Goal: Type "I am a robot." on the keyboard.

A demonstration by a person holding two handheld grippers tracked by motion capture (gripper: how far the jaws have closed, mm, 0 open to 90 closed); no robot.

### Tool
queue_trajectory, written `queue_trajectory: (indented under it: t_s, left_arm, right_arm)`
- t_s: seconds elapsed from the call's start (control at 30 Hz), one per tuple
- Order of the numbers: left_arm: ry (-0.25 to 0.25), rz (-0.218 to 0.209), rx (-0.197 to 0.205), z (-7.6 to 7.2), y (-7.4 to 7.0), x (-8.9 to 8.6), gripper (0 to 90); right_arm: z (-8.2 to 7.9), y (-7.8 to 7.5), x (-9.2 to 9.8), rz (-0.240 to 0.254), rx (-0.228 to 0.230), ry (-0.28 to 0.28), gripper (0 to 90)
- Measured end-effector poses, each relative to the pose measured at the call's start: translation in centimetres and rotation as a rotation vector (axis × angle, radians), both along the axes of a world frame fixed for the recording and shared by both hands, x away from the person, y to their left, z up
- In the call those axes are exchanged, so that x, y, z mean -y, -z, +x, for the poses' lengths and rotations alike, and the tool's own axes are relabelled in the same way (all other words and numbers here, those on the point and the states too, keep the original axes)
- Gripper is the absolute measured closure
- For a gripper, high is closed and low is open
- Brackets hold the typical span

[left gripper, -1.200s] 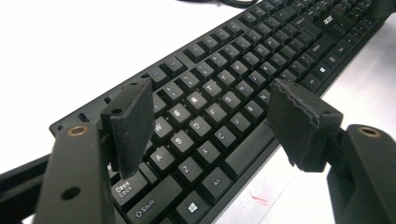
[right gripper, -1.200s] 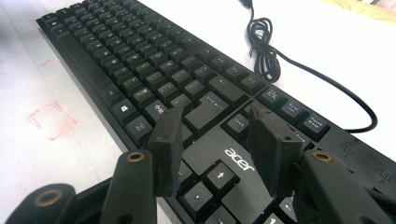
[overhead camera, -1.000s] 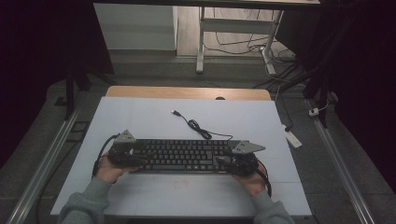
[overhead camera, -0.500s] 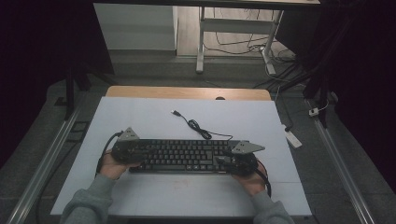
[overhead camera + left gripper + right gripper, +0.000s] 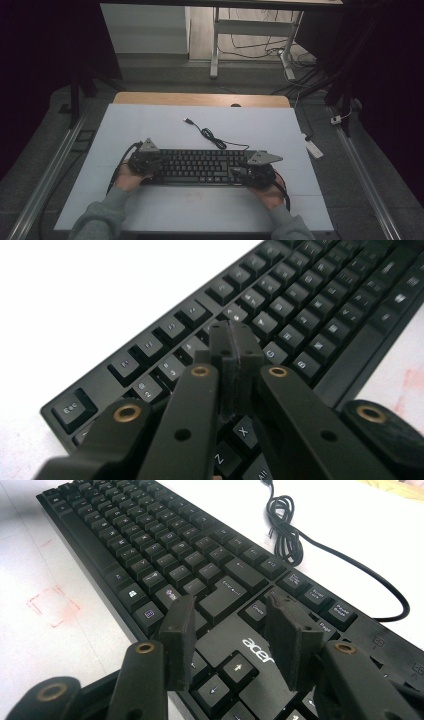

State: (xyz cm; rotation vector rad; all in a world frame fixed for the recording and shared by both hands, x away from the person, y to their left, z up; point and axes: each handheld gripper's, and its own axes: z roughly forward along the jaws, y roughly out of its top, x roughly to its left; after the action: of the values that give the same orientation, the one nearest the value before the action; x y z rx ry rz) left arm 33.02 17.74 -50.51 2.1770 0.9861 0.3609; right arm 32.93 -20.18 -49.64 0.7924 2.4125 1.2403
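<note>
A black keyboard [image 5: 200,167] lies along the near part of the white table [image 5: 150,125], and its cable [image 5: 210,135] curls away to a loose plug. My left gripper [image 5: 156,164] hovers over the keyboard's left end. Its jaws have just been closing and now meet, shut with nothing between them, above the letter keys [image 5: 231,332]. My right gripper [image 5: 239,172] stays over the keyboard's right end. Its jaws stand open [image 5: 232,610] above the arrow keys and the brand logo, holding nothing. In that view the keyboard [image 5: 150,540] and the coiled cable [image 5: 285,525] stretch away behind them.
A faint red square [image 5: 52,605] is drawn on the table in front of the keyboard. A wooden strip [image 5: 200,99] borders the table's far edge. A white power strip [image 5: 312,147] lies on the floor to the right, and metal rails run along both sides.
My left gripper has shifted a little to the right over the keyboard's left end and its jaws have come together. The right gripper and the keyboard have stayed put.
</note>
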Motion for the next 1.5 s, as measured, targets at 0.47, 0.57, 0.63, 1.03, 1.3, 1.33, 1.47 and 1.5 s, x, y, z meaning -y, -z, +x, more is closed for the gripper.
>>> queue_trajectory:
  t_s: [0.47,0.57,0.63,1.03,1.3,1.33,1.47,1.5]
  left_arm:
    - [-0.011,0.013,-0.016,0.8,1.1,1.1,89.0]
    - [-0.017,0.010,-0.015,0.9,1.1,1.2,88.9]
    - [-0.015,0.010,-0.018,0.9,1.2,1.3,88.9]
    - [-0.016,0.022,-0.032,1.1,1.7,1.7,89.0]
    - [-0.019,-0.015,-0.009,0.9,1.1,1.3,89.0]
    - [-0.021,-0.026,-0.005,0.8,0.9,1.1,88.9]
    - [-0.024,-0.069,0.007,0.3,0.1,0.4,82.8]
    - [-0.020,-0.080,0.010,0.2,-0.1,0.2,79.5]
  right_arm:
    - [0.0,0.0,0.0,-0.001,-0.001,0.000,55.3]
    - [0.0,0.0,0.0,-0.006,-0.001,0.001,55.3]
    - [0.0,0.0,0.0,-0.002,0.000,0.002,55.3]
    - [0.0,0.0,0.1,-0.006,0.001,0.000,55.3]
    - [-0.1,-0.1,0.1,-0.004,0.003,0.001,55.2]
    - [-0.1,-0.1,0.1,-0.003,0.002,0.002,55.2]
    - [0.0,-0.1,0.1,0.000,0.004,0.001,55.2]
    - [0.0,-0.1,0.1,0.000,0.004,0.000,55.2]
